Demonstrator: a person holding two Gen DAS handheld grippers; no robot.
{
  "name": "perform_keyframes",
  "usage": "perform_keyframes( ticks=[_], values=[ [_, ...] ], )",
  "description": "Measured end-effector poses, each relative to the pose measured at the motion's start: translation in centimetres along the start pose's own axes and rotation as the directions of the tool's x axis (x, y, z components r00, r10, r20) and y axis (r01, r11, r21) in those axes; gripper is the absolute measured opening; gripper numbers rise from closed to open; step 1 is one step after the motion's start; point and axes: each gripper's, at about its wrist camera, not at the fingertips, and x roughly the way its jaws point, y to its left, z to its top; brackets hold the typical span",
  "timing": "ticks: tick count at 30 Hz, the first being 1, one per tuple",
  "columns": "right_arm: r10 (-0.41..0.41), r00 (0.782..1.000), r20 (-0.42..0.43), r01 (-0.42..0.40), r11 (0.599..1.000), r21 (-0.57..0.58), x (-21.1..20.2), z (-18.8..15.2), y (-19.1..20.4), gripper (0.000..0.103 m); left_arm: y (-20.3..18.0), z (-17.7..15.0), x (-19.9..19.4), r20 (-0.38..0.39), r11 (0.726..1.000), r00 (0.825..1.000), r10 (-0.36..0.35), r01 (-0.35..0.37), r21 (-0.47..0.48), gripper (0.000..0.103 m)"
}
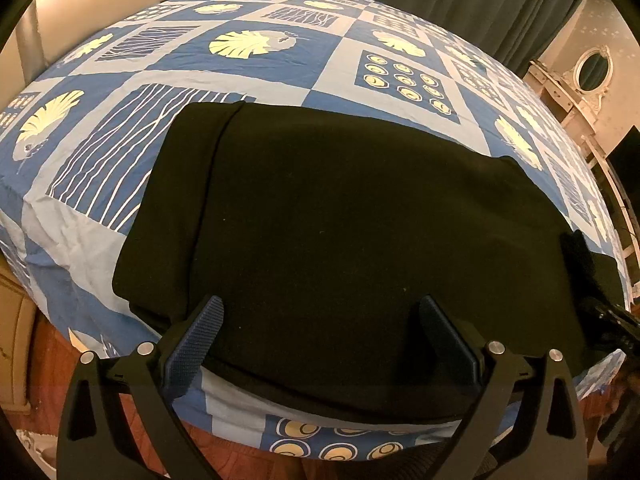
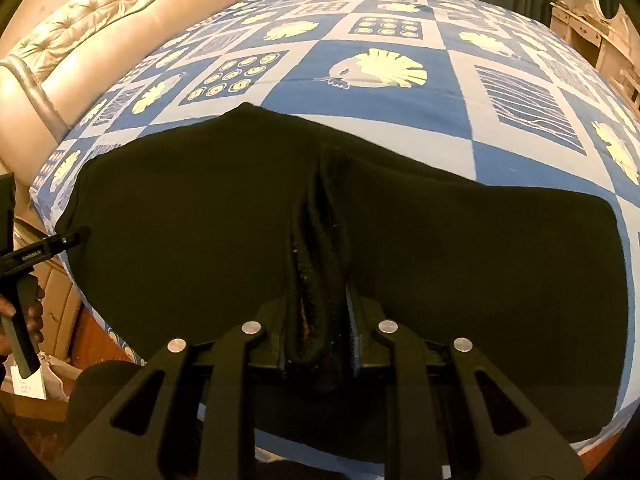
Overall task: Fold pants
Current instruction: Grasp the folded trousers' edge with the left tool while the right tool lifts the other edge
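**Kid:** Since the pants [image 1: 340, 220] are so floppy, where do you grab them?

**Helper:** At an edge or a thick seam. See how the black pants lie flat on the bed [image 1: 256, 80], near its front edge? They are soft and thick, a bit like a blanket. They look light, and they bend anywhere you lift them.

**Kid:** What is the right gripper [image 2: 318, 320] doing?

**Helper:** Its jaws are nearly together, and a bunched ridge of the pants sits between them. They look like they are pinching that thick fold, close to the front edge of the bed.

**Kid:** And the left gripper [image 1: 320, 320]?

**Helper:** Its jaws are spread wide, with nothing in them. They hang just over the pants, near the same front edge of the bed.

**Kid:** Will the pants slip?

**Helper:** I think not much. The cloth looks fuzzy, so it should stay put. But a loose layer could sag, so grab all the layers together.
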Motion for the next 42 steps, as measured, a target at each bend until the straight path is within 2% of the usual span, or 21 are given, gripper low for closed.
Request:
perform_keyframes(
  ticks=[1,3,5,7,11,14,18,19,22,24,26,28,32,34,36,37,38,40,42],
  values=[
    [0.005,1.000,0.001,-0.005,1.000,0.002,0.1,0.0,0.2,0.029,0.0,0.0,0.0,-0.001,1.000,1.000,-0.003,0.003,0.003,0.097],
    [0.029,1.000,0.007,-0.029,1.000,0.010,0.1,-0.1,0.6,0.044,0.1,0.1,-0.1,-0.006,1.000,1.000,-0.011,0.011,0.009,0.097],
    [0.055,0.998,0.013,-0.055,0.998,0.019,0.1,-0.3,1.1,0.053,0.2,0.2,-0.1,-0.009,1.000,1.000,-0.019,0.019,0.015,0.097],
    [0.074,0.997,0.013,-0.074,0.997,0.012,0.1,-0.5,1.8,0.058,0.2,0.3,-0.2,-0.013,0.999,1.000,-0.027,0.027,0.021,0.097],
    [0.117,0.993,0.016,-0.116,0.993,-0.023,0.1,-1.0,3.2,0.074,0.4,0.7,-0.5,-0.032,0.997,0.998,-0.056,0.057,0.044,0.097],
    [0.164,0.985,0.047,-0.164,0.986,-0.009,-1.1,-1.4,3.3,0.075,1.0,1.1,-1.3,-0.031,0.995,0.996,-0.086,0.088,0.055,0.097],
    [0.289,0.949,0.123,-0.301,0.949,0.095,-3.2,-3.3,2.1,0.075,3.1,2.1,-4.0,0.061,0.992,0.992,-0.109,0.105,0.065,0.097],
    [0.317,0.938,0.138,-0.334,0.936,0.116,-3.6,-4.1,1.8,0.075,3.9,2.4,-4.3,0.073,0.992,0.990,-0.120,0.117,0.051,0.097],
    [0.382,0.914,0.136,-0.401,0.904,0.150,-3.7,-6.2,1.4,0.075,7.8,2.9,-4.5,0.079,0.974,0.974,-0.210,0.216,-0.073,0.097],
    [0.412,0.903,0.119,-0.428,0.888,0.172,-3.3,-7.3,1.3,0.075,10.9,3.0,-3.7,0.082,0.931,0.953,-0.293,0.303,-0.201,0.097],
    [0.448,0.888,0.109,-0.461,0.864,0.203,-2.8,-7.7,1.0,0.075,12.9,3.1,-2.6,0.067,0.900,0.946,-0.316,0.322,-0.294,0.097],
    [0.465,0.878,0.110,-0.478,0.848,0.229,-2.5,-7.8,0.7,0.075,14.1,3.2,-1.7,0.058,0.880,0.941,-0.335,0.334,-0.337,0.097],
    [0.479,0.874,0.083,-0.483,0.835,0.264,-1.6,-7.9,0.6,0.075,14.5,4.2,-0.3,0.065,0.844,0.906,-0.419,0.415,-0.339,0.097],
    [0.483,0.873,0.070,-0.481,0.830,0.281,-1.2,-7.9,0.6,0.075,14.3,4.6,0.5,0.062,0.818,0.876,-0.478,0.469,-0.333,0.097],
    [0.492,0.868,0.070,-0.489,0.820,0.297,-1.0,-7.9,0.4,0.075,14.3,4.6,0.7,0.066,0.798,0.855,-0.515,0.506,-0.327,0.097],
    [0.495,0.866,0.070,-0.492,0.817,0.300,-1.0,-7.9,0.5,0.075,14.3,4.5,0.9,0.070,0.782,0.838,-0.542,0.533,-0.323,0.097],
    [0.498,0.865,0.069,-0.494,0.815,0.304,-0.9,-8.0,0.5,0.075,14.4,4.5,1.1,0.072,0.750,0.807,-0.587,0.575,-0.327,0.097],
    [0.500,0.863,0.066,-0.494,0.811,0.313,-0.7,-8.0,0.5,0.075,14.3,4.2,1.8,0.066,0.705,0.765,-0.641,0.621,-0.344,0.097],
    [0.502,0.863,0.060,-0.494,0.810,0.316,-0.6,-7.9,0.7,0.075,14.3,3.9,1.9,0.071,0.700,0.756,-0.650,0.633,-0.330,0.097]
  ],
)
